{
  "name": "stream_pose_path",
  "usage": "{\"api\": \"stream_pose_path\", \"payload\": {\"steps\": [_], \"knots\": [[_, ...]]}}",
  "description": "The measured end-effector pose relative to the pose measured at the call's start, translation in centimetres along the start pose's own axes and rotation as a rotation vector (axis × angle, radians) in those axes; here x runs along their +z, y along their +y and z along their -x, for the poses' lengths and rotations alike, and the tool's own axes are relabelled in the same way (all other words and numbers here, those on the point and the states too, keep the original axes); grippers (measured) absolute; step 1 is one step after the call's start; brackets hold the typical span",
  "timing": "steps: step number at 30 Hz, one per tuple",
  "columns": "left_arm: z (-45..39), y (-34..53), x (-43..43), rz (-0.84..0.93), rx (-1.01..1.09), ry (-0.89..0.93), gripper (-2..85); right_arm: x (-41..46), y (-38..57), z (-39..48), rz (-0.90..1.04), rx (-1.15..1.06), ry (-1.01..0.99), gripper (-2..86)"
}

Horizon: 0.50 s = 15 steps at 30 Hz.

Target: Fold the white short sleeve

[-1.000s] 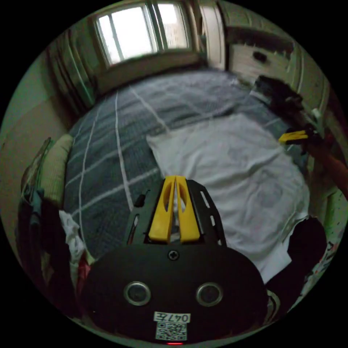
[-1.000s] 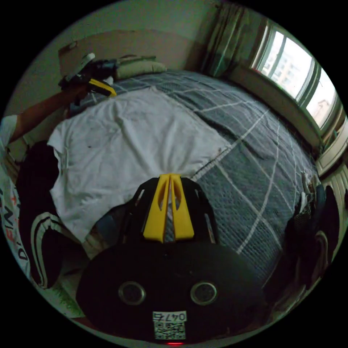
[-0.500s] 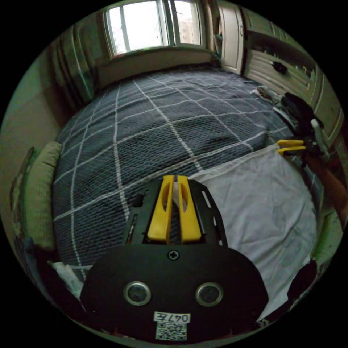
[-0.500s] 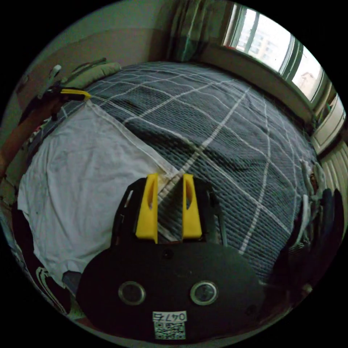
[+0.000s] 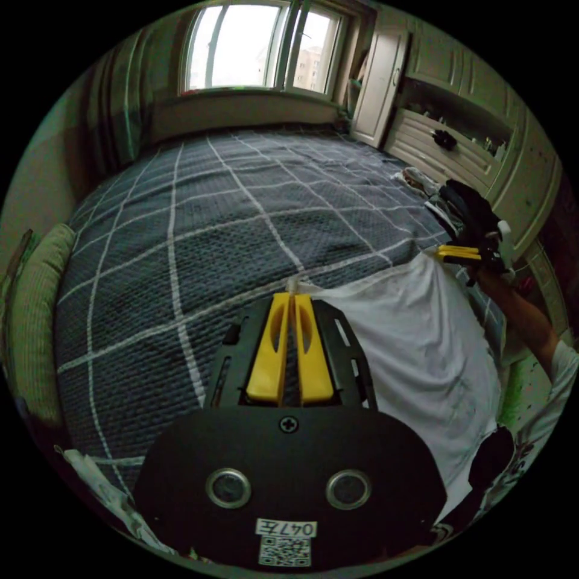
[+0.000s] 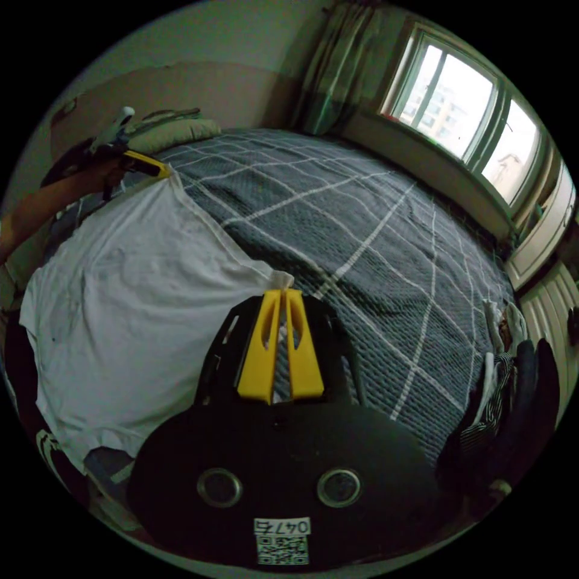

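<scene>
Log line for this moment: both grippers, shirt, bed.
left gripper: shut on shirt corner | right gripper: shut on other corner | white shirt: edge stretched between them | bed: under shirt

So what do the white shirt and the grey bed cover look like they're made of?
White shirt: thin, matte woven or knit cloth, probably cotton; it drapes and creases softly between the grippers. Grey bed cover: thicker textile, apparently quilted or knitted; a bumpy, dotted surface texture crossed by pale grid lines.

White sticker (image 5: 286, 529) on left gripper body, digits "047" plus one character; same on right gripper's sticker (image 6: 281, 526)
</scene>
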<state>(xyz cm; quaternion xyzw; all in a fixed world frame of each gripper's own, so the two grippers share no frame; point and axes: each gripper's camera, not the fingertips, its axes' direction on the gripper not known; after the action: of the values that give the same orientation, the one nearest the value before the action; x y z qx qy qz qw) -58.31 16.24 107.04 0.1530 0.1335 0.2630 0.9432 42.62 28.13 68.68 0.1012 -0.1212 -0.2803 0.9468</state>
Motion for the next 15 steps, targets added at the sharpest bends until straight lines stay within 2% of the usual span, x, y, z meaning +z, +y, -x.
{"api": "stream_pose_path", "payload": {"steps": [5,10,13,15], "knots": [[-0.3,-1.0,-0.7,-0.054,0.029,-0.143,-0.2,-0.2,-0.5,-1.2,-0.022,0.072,0.036,0.1],[-0.4,-0.4,0.1,-0.072,-0.002,-0.195,1.0,0.0,-1.0,-1.0,-0.055,0.105,0.084,0.3],[-0.7,0.7,2.0,0.022,-0.036,-0.281,4.8,2.1,-1.2,0.1,0.094,0.095,0.098,2.1],[-0.5,1.6,1.5,0.014,-0.095,-0.361,6.0,2.4,-1.1,0.6,0.149,0.122,0.133,3.9]]}}
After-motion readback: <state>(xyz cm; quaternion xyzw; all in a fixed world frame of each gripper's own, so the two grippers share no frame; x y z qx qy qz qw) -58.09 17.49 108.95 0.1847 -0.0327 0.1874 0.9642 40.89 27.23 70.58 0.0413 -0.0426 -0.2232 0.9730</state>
